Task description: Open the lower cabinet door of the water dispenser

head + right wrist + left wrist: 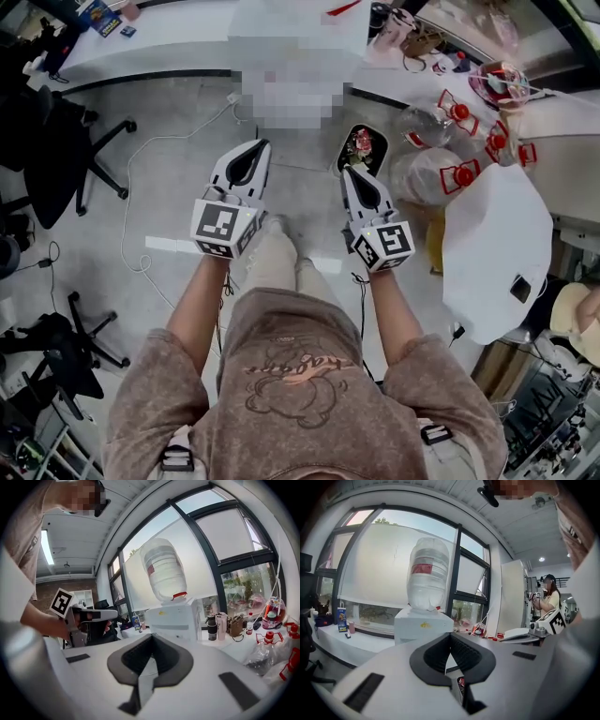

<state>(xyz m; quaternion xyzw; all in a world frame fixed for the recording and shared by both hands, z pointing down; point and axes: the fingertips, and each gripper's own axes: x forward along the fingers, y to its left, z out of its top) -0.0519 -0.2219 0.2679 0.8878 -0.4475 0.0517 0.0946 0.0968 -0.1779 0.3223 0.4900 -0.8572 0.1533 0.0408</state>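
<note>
Two grippers held out side by side ahead of the person, both empty. Left gripper [450,635] jaws closed together, nothing between them. Right gripper [151,638] jaws also pressed together. Water dispenser [176,618] stands ahead by the window, well apart from both, inverted water bottle [164,569] on top. Lower cabinet door hidden behind gripper bodies.

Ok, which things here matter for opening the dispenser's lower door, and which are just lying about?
For the job: water dispenser (lower door hidden from view); left tool and right tool, both shut and empty.
Lying about: office chair; floor cable; red-capped bottles; flasks.
</note>
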